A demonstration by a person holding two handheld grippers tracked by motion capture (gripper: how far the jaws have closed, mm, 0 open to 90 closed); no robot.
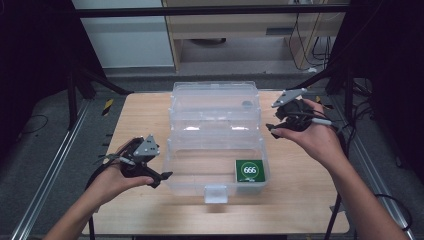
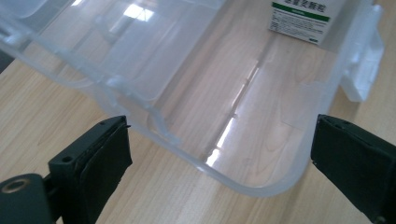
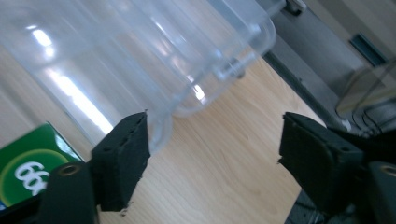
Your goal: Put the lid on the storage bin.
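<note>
A clear plastic storage box (image 1: pixel 200 167) stands on the wooden table with its lid (image 1: pixel 215 100) swung back flat behind it. A green carton marked 666 (image 1: pixel 249 171) lies in the box's front right corner; the carton (image 3: pixel 28 168) also appears in the right gripper view. My left gripper (image 1: pixel 161 179) hovers just left of the box's front left corner, open, its jaws wide apart with the box corner (image 2: pixel 261 186) below them. My right gripper (image 1: pixel 273 130) hangs off the box's right side, raised above the table, open with nothing between its jaws.
The box's white front latch (image 1: pixel 216 192) juts toward the table's near edge. Bare wood (image 1: pixel 300 200) lies to the right of the box and in front of it. Metal rails (image 1: pixel 55 165) flank the table, and cables (image 1: pixel 350 130) trail at the right.
</note>
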